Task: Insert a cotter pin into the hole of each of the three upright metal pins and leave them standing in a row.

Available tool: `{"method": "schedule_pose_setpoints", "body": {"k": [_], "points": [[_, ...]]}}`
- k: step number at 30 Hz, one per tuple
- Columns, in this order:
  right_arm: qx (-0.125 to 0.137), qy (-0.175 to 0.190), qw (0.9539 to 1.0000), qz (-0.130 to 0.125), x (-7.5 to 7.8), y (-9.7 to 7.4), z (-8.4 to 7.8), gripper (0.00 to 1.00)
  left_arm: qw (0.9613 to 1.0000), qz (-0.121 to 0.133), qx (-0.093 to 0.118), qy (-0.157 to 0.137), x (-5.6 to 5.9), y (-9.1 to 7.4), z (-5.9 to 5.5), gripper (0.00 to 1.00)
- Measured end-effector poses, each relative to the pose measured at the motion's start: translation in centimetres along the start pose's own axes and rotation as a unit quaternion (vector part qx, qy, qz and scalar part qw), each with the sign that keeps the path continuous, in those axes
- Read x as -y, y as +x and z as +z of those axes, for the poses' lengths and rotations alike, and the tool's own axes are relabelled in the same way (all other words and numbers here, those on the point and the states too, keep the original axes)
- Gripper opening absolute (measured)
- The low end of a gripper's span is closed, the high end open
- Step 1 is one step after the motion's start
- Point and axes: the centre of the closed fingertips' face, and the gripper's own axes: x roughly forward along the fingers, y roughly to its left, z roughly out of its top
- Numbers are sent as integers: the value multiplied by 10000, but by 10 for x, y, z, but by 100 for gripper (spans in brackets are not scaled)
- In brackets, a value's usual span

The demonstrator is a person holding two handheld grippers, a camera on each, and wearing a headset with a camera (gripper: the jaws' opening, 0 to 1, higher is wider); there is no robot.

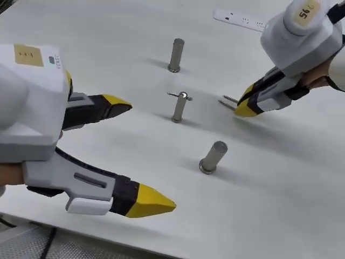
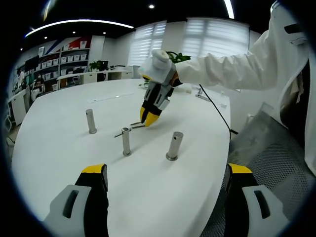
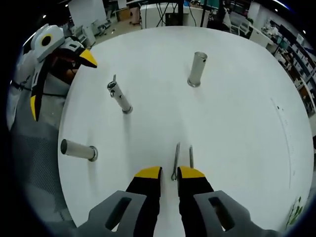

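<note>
Three upright metal pins stand in a row on the white table (image 1: 280, 178): the far pin (image 1: 175, 54), the middle pin (image 1: 180, 106) with a cotter pin through its top, and the near pin (image 1: 214, 157). Two loose cotter pins (image 1: 229, 101) lie right of the middle pin. My right gripper (image 1: 247, 109) is down at them. In the right gripper view its jaws (image 3: 170, 173) stand a narrow gap apart, with the looped end of one cotter pin (image 3: 175, 160) between the tips and the other cotter pin (image 3: 191, 155) beside it. My left gripper (image 1: 137, 154) hangs wide open and empty near the table's front.
A white power strip (image 1: 240, 19) lies at the far edge of the table. The table's front edge runs just below my left gripper, with a mesh chair (image 2: 256, 143) beyond it. Desks and shelves stand in the room behind.
</note>
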Motion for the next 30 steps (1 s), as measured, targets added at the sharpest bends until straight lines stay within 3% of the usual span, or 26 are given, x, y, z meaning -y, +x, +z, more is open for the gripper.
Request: {"method": "schedule_pose_setpoints", "body": {"k": [7, 20, 30], "points": [[-199, -57, 9998, 20, 6, 5, -3, 8, 10000, 13, -30, -49, 2, -1, -2, 99], [-561, -519, 9971, 2, 7, 9, -6, 6, 9999, 66, -68, -99, 2, -4, -6, 99], [-872, -646, 9941, 87, 8, 10, -6, 5, 9992, 284, -132, -231, -2, -1, -8, 99]]}}
